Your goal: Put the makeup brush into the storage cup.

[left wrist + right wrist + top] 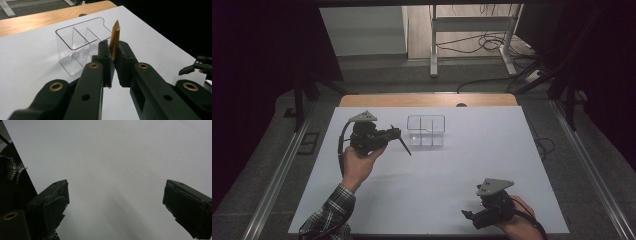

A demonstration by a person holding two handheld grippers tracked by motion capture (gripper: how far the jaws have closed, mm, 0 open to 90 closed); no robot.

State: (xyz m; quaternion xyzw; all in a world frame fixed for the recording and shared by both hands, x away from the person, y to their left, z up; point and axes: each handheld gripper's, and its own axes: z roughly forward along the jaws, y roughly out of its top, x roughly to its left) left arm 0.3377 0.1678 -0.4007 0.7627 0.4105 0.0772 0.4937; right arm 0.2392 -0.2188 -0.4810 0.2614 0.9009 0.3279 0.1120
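White sheet (pixel 427 180) covers a light wooden table (pixel 427 100); a strip of wood shows at the far edge. Grey floor around it, with metal rails along both sides. A white metal frame stand (pixel 472 35) is behind the table with black cables (pixel 492 45) on the floor beside it. Room is dark at the edges.

Clear plastic organiser box with inner dividers (pixel 426 131) stands upright on the sheet near the far middle; its compartments look empty in the left gripper view (pixel 77 47).

Left gripper (pixel 398 136), held in the person's left hand (pixel 357 165), is above the sheet just left of the box and points toward it. Its jaws are clamped on a slim gold-coloured pen with a pointed tip (pixel 115 40). In the left gripper view the pen stands up between the pads, tip uppermost, in front of the box's near right corner. I can't tell if the pen touches the box. In the high view the pen (pixel 404 145) reads as a dark thin stick slanting down-right from the jaws.

Right gripper (pixel 468 216), in the right hand (pixel 517 227), sits low at the near right edge of the sheet, well apart from the box. Its jaws are spread wide with nothing between them, bare white sheet in the gap (pixel 115 202). A plaid sleeve (pixel 329 215) is on the left forearm.
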